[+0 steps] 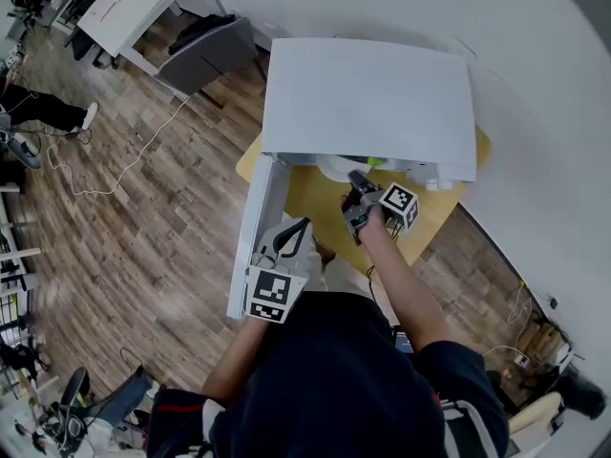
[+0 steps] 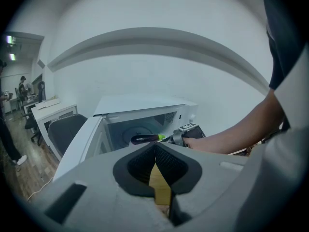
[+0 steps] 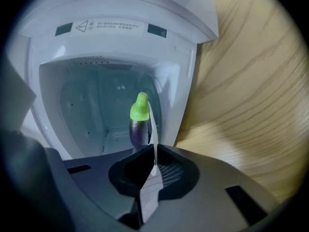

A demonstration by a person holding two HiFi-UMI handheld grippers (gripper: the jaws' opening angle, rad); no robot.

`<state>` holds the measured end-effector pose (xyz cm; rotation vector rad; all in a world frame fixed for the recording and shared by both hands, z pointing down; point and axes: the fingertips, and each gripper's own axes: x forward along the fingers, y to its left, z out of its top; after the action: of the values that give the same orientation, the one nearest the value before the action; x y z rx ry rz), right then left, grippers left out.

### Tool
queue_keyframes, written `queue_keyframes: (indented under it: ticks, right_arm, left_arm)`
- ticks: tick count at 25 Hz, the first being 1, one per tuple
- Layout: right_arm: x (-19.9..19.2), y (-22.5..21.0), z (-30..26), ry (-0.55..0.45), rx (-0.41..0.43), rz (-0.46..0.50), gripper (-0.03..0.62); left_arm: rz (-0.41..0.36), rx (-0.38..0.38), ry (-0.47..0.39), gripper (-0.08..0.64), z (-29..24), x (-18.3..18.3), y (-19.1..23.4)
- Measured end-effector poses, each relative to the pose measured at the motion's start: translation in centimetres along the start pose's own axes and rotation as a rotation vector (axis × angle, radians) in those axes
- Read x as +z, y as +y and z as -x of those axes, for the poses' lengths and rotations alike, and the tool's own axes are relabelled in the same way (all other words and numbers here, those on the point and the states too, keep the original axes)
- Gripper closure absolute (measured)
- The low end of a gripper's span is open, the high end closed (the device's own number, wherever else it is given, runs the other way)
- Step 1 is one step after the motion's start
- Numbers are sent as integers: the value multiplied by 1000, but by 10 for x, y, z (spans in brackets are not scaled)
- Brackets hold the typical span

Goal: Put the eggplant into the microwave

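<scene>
While you look down in the head view, the white microwave (image 1: 368, 98) sits on a yellow wooden table (image 1: 320, 203) with its door (image 1: 250, 246) swung wide open on the microwave's left side. Your right gripper (image 1: 356, 181) is just in front of the microwave's opening, and only the green end of the eggplant (image 1: 374, 162) shows there, right under the front edge of the microwave's top. Your left gripper (image 1: 296, 235) hangs farther back from the microwave, close beside the inner face of the open door.

In the left gripper view, your left tool is clenched on nothing: the two dark pads meet at their tips, and only a sliver of table shows through the gap lower down. Beyond them, the eggplant lies level in the air across the mouth of the microwave, at the tips of your right gripper, with your forearm (image 2: 231, 137) reaching in from the side away from the door.

In the right gripper view, your right tool is clamped on the eggplant. The purple body rises out from between the jaws and the green cap (image 3: 140, 108) stands above it, set against the pale inside of the microwave's cavity (image 3: 91, 105). The eggplant is at the mouth of the microwave, clear of the cavity floor. Bare table shows on the side of the microwave away from the door.
</scene>
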<state>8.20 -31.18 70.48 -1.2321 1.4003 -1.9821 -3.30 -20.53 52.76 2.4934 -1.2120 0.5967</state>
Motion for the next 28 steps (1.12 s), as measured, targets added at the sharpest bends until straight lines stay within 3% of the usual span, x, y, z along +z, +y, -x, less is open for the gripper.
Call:
queue_keyframes:
  ticks: [28]
  right_arm:
    - [5,1,-9,-3,4,75,566]
  left_arm:
    - [0,-19,14,543,-1,-3,-3]
